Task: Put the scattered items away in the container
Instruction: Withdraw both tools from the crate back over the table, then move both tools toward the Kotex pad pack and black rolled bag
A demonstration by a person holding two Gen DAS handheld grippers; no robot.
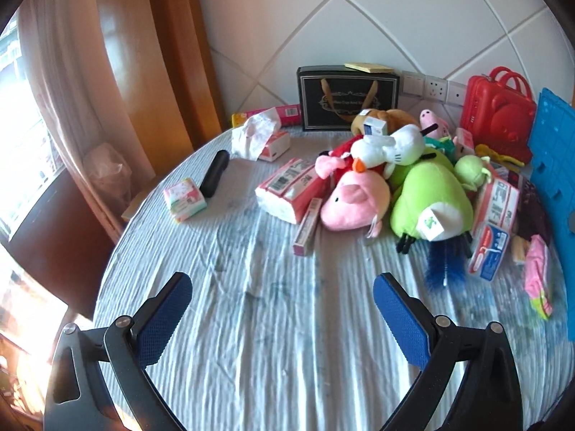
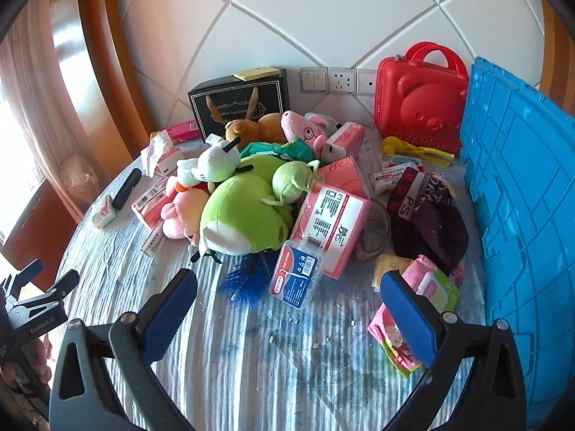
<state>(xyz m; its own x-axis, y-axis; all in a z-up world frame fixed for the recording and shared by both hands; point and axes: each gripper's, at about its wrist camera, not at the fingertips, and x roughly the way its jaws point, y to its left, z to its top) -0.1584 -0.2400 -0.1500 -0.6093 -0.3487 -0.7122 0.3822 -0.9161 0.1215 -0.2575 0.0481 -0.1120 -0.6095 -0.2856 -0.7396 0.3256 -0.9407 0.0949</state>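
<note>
Toys and packets sit in a big heap on my round table (image 1: 251,323), which has a striped blue-white cloth on it. My left gripper (image 1: 282,309) is wide open and holds nothing, with only bare cloth between its blue pads. My right gripper (image 2: 289,309) is wide open too and holds nothing. It hangs over the cloth near the front of the heap.

I see a big green plush (image 2: 244,215) in the middle of the heap. A pink pig plush (image 1: 354,199) lies just beside it. A white duck plush (image 1: 388,147) rests on top of the heap. A blue bottle brush (image 2: 248,280) pokes out from under the green plush. A clear plastic box (image 2: 296,276) leans on a pink tissue pack (image 2: 332,226). A dark knit hat (image 2: 427,226) lies to the right of that pack.

Off to the left, well apart from the heap, lie a small tissue packet (image 1: 185,199) and a black case (image 1: 215,173).

The blue crate (image 2: 521,215) stands at the right edge of the table, near the hat. A red bear case (image 2: 420,104) stands upright by the wall, just beside the crate.
</note>
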